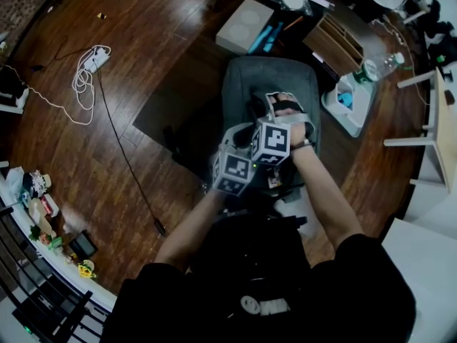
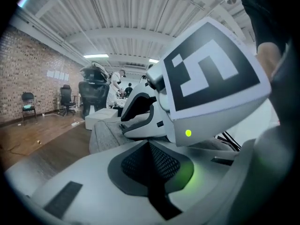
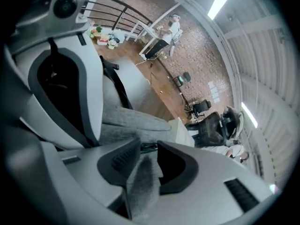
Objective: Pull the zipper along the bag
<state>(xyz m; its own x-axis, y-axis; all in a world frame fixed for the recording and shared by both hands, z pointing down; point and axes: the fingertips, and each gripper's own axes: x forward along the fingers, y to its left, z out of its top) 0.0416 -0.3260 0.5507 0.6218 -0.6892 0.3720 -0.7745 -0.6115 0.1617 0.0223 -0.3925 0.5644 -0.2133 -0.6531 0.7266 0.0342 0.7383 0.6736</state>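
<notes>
Hovering over the grey bag (image 1: pixel 246 84), the right gripper (image 3: pixel 146 159) is held with jaws apart, grey fabric seen between. The jaws of the left gripper (image 2: pixel 150 149) are pressed together above the bag.

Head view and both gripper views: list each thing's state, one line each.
Grey bag: lying beneath both grippers; its zipper's state cannot be told.
Left gripper: fingers shut, nothing seen between them.
Right gripper: fingers open, the bag's fabric showing in the gap.
</notes>
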